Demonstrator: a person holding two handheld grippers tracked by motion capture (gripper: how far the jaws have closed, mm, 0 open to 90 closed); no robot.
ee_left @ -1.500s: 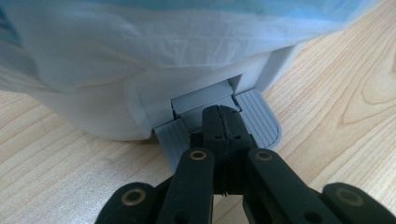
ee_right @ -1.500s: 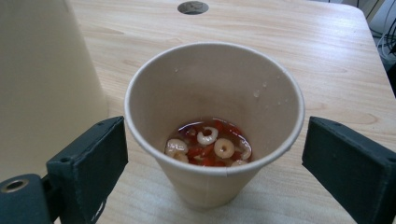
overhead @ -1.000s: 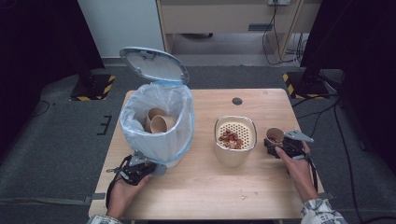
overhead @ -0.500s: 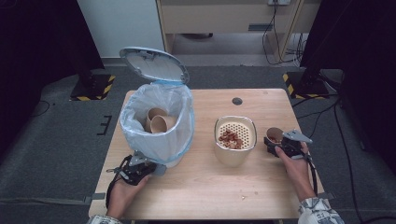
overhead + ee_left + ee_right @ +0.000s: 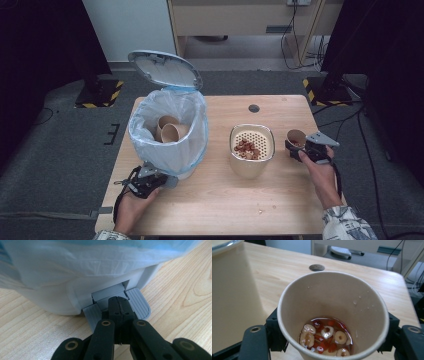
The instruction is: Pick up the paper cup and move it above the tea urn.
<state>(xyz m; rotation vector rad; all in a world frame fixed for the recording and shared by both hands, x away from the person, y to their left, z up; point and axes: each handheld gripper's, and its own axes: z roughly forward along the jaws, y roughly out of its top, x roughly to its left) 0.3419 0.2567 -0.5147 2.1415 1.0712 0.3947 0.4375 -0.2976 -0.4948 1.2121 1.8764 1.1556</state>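
1. Left hand-held gripper [image 5: 167,181], lower left of the high view: jaws pressed together, nothing between them, tips pushing down on the grey pedal [image 5: 140,305] of the pedal bin [image 5: 170,131]. That is why the bin's lid [image 5: 165,70] stands tipped up and open.
2. Bin is lined with a pale blue bag; two empty paper cups [image 5: 170,131] lie inside.
3. Right hand-held gripper [image 5: 296,149], right of the high view: jaws have just been closing and now pinch a paper cup [image 5: 332,315] by its sides, upright on the surface [image 5: 220,205].
4. The cup holds reddish liquid with dried fruit bits [image 5: 324,336], so it stays level.
5. Cream strainer bowl [image 5: 251,150] at centre, just beside the cup, already holds fruit dregs; probably the cup drains there before binning.
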